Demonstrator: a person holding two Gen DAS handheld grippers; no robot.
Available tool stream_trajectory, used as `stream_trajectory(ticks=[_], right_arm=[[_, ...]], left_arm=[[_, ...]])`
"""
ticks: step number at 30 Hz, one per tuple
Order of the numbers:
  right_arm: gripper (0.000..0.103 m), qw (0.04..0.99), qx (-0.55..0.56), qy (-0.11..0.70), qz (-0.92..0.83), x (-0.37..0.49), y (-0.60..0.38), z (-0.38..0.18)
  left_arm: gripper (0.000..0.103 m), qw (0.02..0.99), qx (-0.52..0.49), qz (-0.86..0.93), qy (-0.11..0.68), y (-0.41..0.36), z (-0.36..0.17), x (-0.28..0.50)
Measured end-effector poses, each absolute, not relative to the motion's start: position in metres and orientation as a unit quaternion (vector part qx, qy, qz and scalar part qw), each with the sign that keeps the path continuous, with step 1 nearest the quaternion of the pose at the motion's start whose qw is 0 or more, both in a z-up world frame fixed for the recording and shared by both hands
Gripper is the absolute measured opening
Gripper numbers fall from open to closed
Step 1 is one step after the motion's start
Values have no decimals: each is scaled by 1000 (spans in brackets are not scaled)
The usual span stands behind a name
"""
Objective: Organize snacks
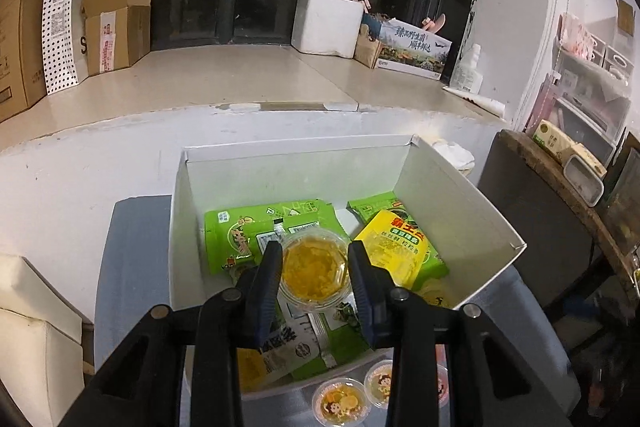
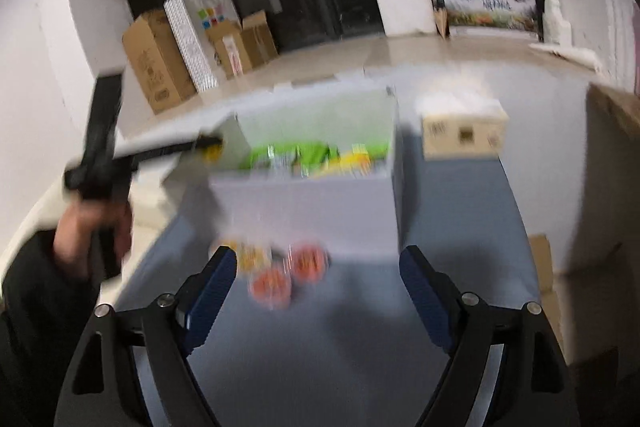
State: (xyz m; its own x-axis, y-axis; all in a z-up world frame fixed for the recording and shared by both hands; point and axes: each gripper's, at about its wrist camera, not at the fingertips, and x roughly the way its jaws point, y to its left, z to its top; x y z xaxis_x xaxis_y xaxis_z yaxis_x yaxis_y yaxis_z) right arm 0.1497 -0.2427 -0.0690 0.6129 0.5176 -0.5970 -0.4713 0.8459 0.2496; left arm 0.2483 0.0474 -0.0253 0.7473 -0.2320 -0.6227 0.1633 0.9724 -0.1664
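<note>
My left gripper (image 1: 314,269) is shut on a clear jelly cup with yellow filling (image 1: 314,273) and holds it over the open white box (image 1: 460,211). Green snack packets (image 1: 256,227) and a yellow-green packet (image 1: 400,251) lie in the box. Several jelly cups (image 1: 342,405) stand on the blue table in front of the box. In the blurred right wrist view my right gripper (image 2: 316,291) is open and empty above the table, just short of the jelly cups (image 2: 288,275). The white box (image 2: 304,203) stands behind them. The left gripper (image 2: 208,147) reaches over the box's left rim.
A tissue box (image 2: 462,131) stands right of the white box. Cardboard boxes (image 1: 116,27), a dotted paper bag (image 1: 66,15) and a white foam box (image 1: 326,25) sit on the ledge behind. A dark round side table (image 1: 560,195) stands to the right.
</note>
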Motion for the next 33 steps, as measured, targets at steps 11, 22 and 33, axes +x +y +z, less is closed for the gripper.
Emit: stream_trajectory(ticks=[11, 22, 33], right_arm=[[87, 837, -65, 379, 390, 20, -233, -130], [87, 817, -100, 371, 430, 11, -198, -138], [48, 790, -117, 402, 448, 30, -158, -157]], left_arm=[[50, 913, -65, -84, 394, 47, -47, 282], [103, 925, -5, -100, 366, 16, -19, 256], [103, 950, -26, -85, 299, 52, 11, 154]])
